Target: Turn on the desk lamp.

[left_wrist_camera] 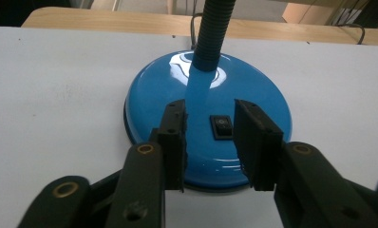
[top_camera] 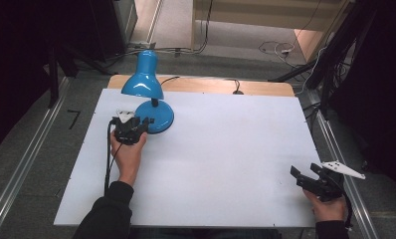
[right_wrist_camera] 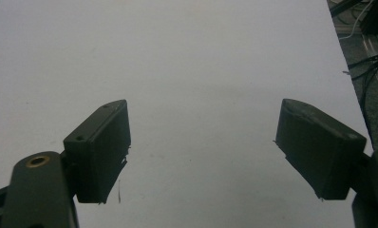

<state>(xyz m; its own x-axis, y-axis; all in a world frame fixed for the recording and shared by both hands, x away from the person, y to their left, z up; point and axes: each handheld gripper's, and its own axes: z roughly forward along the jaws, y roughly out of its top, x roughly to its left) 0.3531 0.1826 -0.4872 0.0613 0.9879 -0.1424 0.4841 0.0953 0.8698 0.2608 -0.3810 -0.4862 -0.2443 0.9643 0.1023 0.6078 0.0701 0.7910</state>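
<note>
My left hand-held gripper (left_wrist_camera: 210,142), part-open and empty, hovers over the lamp (top_camera: 148,94) switch (left_wrist_camera: 222,127), unpressed; right hand-held gripper (right_wrist_camera: 203,147) idles wide, lower right.

We see our left gripper (top_camera: 145,124) at the round base of the glossy blue desk lamp (top_camera: 148,89), our right gripper (top_camera: 304,175) well apart on the white tabletop (top_camera: 221,149).

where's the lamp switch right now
The black switch sits on the blue lamp base, just in front of the neck, between the left hand-held gripper jaws.
</note>
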